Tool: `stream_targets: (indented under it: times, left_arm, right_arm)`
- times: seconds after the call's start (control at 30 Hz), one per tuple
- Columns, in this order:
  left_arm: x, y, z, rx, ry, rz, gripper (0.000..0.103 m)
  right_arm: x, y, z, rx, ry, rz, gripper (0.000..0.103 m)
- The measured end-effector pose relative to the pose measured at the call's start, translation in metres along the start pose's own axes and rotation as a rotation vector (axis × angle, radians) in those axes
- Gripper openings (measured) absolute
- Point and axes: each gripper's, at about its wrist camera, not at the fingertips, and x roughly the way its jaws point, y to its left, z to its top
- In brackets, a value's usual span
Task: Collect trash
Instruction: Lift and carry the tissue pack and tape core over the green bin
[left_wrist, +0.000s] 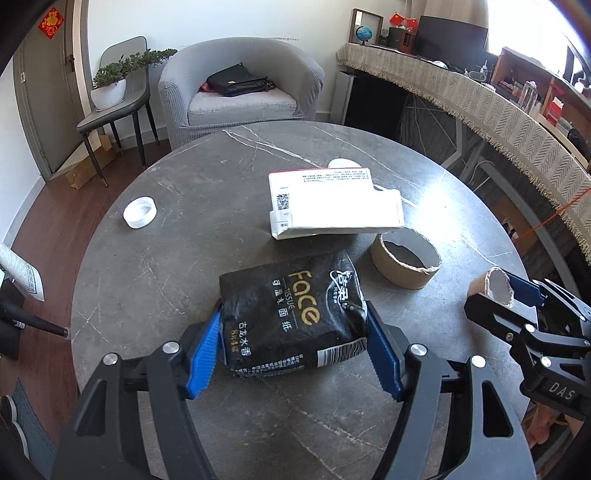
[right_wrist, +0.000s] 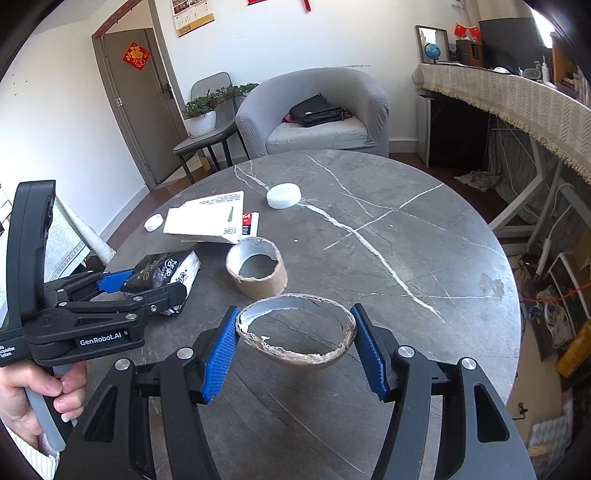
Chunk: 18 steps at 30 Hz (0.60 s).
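A round grey marble-look tabletop (right_wrist: 406, 236) with white veins fills the room's middle. Beyond its far edge stand a grey armchair (right_wrist: 314, 107) with a black bag (right_wrist: 314, 110) and a chair bearing a potted plant (right_wrist: 201, 114); a fringed cloth-covered counter (right_wrist: 517, 96) runs along the right.

The left claw (left_wrist: 295, 343) pinches a black tissue pack (left_wrist: 291, 314) lying at the near edge. The right claw (right_wrist: 293, 343) grips a squashed cardboard ring (right_wrist: 295, 332) above the tabletop. Another cardboard ring (right_wrist: 256, 273), a white box (left_wrist: 332, 206) and two white lids (left_wrist: 140, 212) lie farther out.
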Motion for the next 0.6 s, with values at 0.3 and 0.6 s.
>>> stream_targets:
  times: [0.3, 0.6]
  left_arm:
    - [-0.032, 0.049, -0.003, -0.037, -0.052, 0.019, 0.073]
    - [-0.051, 0.104, -0.008, -0.076, -0.072, 0.038, 0.073]
  right_arm:
    - [0.015, 0.043, 0.011, -0.046, 0.000, 0.041, 0.061]
    - [0.042, 0.092, 0.019, -0.090, 0.018, 0.090, 0.061]
